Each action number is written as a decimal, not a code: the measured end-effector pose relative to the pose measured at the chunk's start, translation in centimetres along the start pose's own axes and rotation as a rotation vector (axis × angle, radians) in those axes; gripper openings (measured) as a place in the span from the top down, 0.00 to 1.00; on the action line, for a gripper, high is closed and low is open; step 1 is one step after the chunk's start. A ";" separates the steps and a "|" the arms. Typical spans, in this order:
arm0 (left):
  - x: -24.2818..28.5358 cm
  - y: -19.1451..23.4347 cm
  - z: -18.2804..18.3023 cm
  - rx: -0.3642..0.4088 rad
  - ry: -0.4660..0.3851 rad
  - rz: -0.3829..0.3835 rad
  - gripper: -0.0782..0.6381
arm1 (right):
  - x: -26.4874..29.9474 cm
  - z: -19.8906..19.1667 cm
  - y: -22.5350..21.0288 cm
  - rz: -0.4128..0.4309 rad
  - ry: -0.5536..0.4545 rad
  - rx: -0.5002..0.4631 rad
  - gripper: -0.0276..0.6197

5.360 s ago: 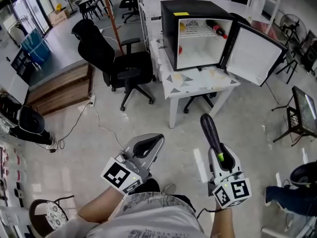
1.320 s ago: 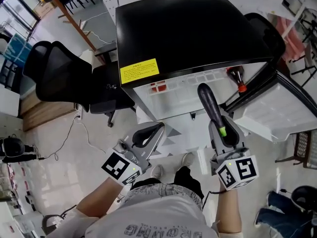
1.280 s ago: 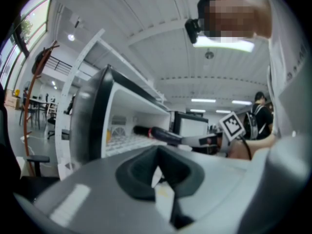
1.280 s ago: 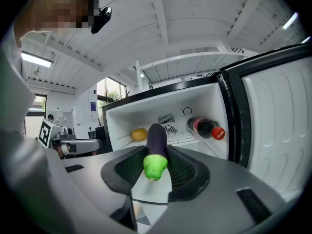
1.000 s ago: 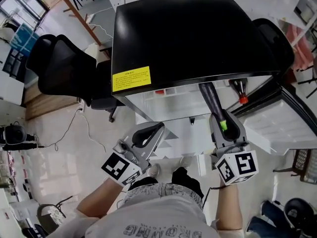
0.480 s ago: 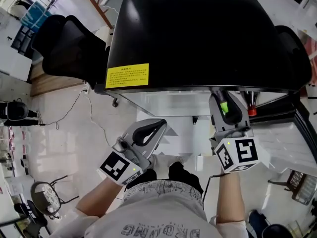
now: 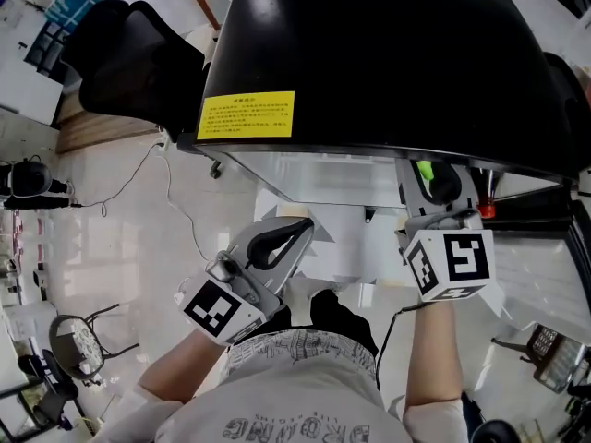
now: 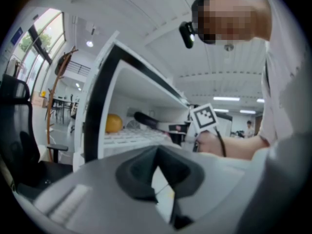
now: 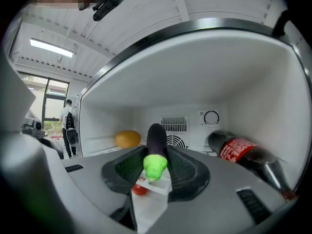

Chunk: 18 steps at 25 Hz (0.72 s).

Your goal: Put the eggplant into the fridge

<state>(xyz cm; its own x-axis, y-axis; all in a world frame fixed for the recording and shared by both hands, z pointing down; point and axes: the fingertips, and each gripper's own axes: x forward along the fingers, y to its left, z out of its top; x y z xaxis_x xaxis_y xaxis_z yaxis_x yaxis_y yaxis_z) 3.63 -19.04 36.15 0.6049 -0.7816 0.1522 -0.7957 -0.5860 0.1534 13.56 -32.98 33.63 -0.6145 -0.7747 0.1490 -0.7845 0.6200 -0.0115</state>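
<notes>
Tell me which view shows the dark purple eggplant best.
The right gripper view: the dark purple eggplant, green stem nearest, sits centred between the fingers. The head view shows only the stem; the left gripper view, a small dark tip.

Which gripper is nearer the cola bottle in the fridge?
Right. The right gripper is inside the fridge, bottle close beside it; the left gripper is outside, in front of the fridge.
</notes>
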 end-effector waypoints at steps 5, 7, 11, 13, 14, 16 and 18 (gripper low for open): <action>-0.3 0.0 -0.2 -0.002 -0.025 0.003 0.88 | 1.2 -0.1 0.4 -0.022 0.010 -0.058 0.75; -0.5 0.0 -0.3 -0.006 -0.014 0.006 0.88 | 1.6 -0.2 0.6 -0.030 0.017 -0.077 0.75; -1.2 0.2 -0.8 0.008 0.001 0.006 0.88 | 2.2 -0.5 0.9 -0.048 0.036 -0.104 0.75; -1.4 0.4 -0.9 0.008 -0.001 0.010 0.88 | 2.5 -0.7 1.0 -0.059 0.047 -0.123 0.75; -1.6 0.5 -1.0 0.007 -0.001 0.012 0.88 | 2.6 -0.8 1.0 -0.065 0.054 -0.134 0.75; -1.7 0.6 -1.3 0.003 0.000 0.014 0.88 | 2.8 -0.9 1.0 -0.082 0.066 -0.158 0.75; -1.7 0.7 -1.7 0.003 0.004 0.011 0.88 | 3.1 -1.0 1.0 -0.095 0.078 -0.181 0.75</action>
<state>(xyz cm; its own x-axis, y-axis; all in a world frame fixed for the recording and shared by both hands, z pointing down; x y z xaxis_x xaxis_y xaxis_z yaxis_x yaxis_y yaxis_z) 2.12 -17.77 37.64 0.5965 -0.7869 0.1582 -0.8022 -0.5783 0.1483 10.99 -34.64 35.03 -0.5243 -0.8234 0.2172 -0.8066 0.5620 0.1834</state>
